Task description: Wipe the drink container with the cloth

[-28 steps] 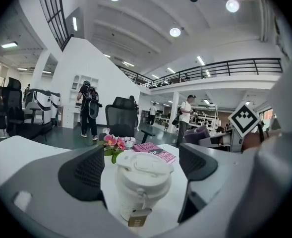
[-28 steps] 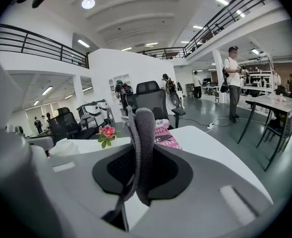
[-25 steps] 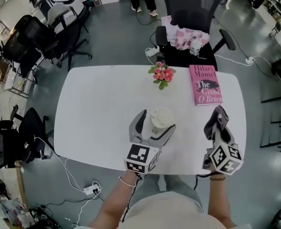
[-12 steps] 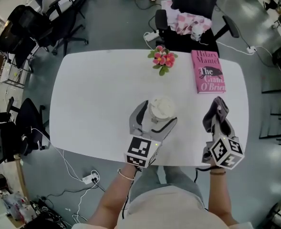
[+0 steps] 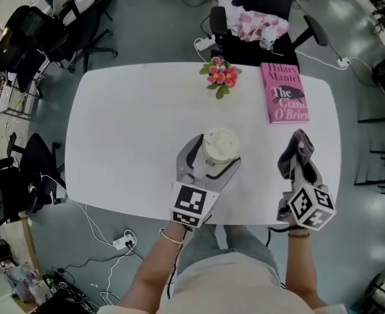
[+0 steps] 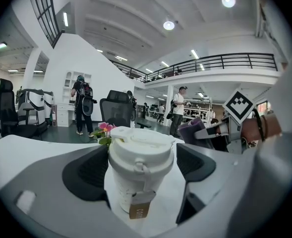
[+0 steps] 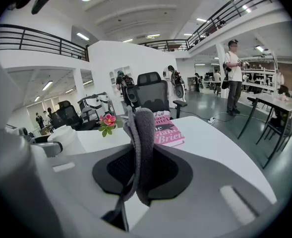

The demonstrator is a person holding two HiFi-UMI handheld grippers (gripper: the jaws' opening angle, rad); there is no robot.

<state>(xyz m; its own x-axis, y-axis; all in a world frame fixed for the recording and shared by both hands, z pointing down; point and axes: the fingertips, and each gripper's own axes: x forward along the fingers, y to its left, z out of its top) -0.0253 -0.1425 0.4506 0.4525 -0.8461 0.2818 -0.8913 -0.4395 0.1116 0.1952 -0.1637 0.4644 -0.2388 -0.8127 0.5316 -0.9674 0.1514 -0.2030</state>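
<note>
A white lidded drink cup [image 5: 220, 146] with a small brown tag stands upright on the white table [image 5: 133, 129]. My left gripper [image 5: 212, 157] straddles it, one jaw on each side. In the left gripper view the cup [image 6: 141, 167] fills the space between the pads [image 6: 88, 172]. The jaws have just been closing, and a narrow gap still shows on the right side. My right gripper [image 5: 299, 159] hovers over the table's right front part, shut on a grey cloth [image 5: 295, 150]. The cloth [image 7: 142, 148] stands up folded between the dark pads.
A pink book [image 5: 285, 93] lies at the back right and a small pink flower bunch [image 5: 220, 76] at the back middle. Behind the table is a black office chair [image 5: 257, 18] with a pink checked cloth. More chairs stand at the left.
The head view has tilted a little. The left jaws look slightly narrower round the cup. The right gripper and its cloth keep their place.
</note>
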